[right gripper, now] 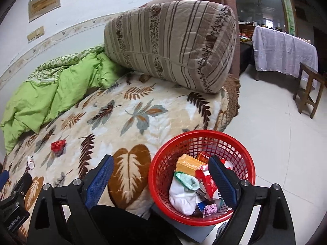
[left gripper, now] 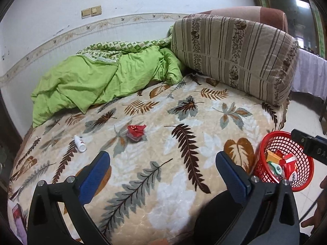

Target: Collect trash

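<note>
Hovering over the near edge of the bed, the left gripper (left gripper: 162,164) has its blue-padded fingers spread wide with nothing between them. Under it lies the cream plush bedspread printed with brown and grey leaves (left gripper: 155,122). On that bedspread, ahead of the left gripper, sits a crumpled red foil wrapper (left gripper: 136,131), and to its left, a little nearer the camera, a small white plastic bottle with a red label (left gripper: 80,143) lies on its side; the two are apart from each other.

The right gripper (right gripper: 161,169) is also spread wide and holds nothing. Its left finger hangs over the bedspread's edge while its right finger sits above the round red plastic mesh basket (right gripper: 163,163), which stands just beside the bed on the pale tiled floor (right gripper: 276,143). In the basket lie an orange carton (right gripper: 187,163), red and white packets (right gripper: 205,180), a white sock with a mint-green cuff (right gripper: 183,194) and a small pink crumpled wad (right gripper: 210,209). From the right wrist view the wrapper (right gripper: 58,145) and the bottle (right gripper: 31,161) show far to the left on the bed, well apart from the basket.

Toward the wall, a rumpled lime-green quilt (left gripper: 98,77) is bunched up, and a large beige striped bolster cushion with brown floral bands (left gripper: 235,57) rests against the brown headboard.
</note>
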Motion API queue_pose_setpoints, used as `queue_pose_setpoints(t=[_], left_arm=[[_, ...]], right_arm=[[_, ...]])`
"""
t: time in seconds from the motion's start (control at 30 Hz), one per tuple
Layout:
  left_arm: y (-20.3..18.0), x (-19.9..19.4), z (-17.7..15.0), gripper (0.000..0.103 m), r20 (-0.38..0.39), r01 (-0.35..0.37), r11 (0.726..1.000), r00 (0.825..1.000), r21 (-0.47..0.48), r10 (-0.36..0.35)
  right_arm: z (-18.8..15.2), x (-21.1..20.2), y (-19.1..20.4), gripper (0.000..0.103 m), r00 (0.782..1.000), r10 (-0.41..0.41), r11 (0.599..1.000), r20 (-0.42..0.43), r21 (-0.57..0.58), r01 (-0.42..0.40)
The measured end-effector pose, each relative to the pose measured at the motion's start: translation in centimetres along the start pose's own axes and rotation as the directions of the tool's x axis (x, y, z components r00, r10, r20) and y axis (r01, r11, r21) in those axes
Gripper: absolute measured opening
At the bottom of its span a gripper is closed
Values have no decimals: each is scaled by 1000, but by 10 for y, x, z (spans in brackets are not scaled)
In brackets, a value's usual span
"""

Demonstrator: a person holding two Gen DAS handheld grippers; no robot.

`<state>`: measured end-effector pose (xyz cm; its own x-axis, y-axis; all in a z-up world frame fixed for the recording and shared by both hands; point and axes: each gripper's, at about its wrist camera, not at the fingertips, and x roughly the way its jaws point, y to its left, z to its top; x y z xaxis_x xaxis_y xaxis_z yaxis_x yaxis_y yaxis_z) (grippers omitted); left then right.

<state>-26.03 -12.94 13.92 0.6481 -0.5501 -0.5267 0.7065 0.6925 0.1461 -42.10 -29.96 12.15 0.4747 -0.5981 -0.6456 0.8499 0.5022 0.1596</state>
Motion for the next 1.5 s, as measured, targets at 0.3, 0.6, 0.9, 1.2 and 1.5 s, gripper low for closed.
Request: queue_pose_setpoints(t=[0.3, 0.6, 0.9, 1.2, 1.5], left_arm=[[-5, 3, 0, 103, -20, 21, 1000, 1000, 16, -21], [-6, 4, -1, 103, -25, 28, 1000, 999, 13, -28], [-5, 4, -2, 103, -29, 27, 1000, 999, 10, -27], [-4, 4, -2, 103, -28, 28, 1000, 999, 10, -28], [-5, 5, -2, 103, -29, 30, 1000, 999, 8, -29]], right_arm=[[-5, 0, 1, 94, 998, -63, 998, -7, -7, 63], [-8, 1, 2, 94, 997, -80, 997, -14, -22, 79], [-9, 3, 3, 94, 997, -81, 996, -19, -33, 80], [-9, 5, 2, 94, 996, -83, 996, -28, -37, 82], [-9, 6, 3, 94, 996, -83, 996, -31, -41, 81]])
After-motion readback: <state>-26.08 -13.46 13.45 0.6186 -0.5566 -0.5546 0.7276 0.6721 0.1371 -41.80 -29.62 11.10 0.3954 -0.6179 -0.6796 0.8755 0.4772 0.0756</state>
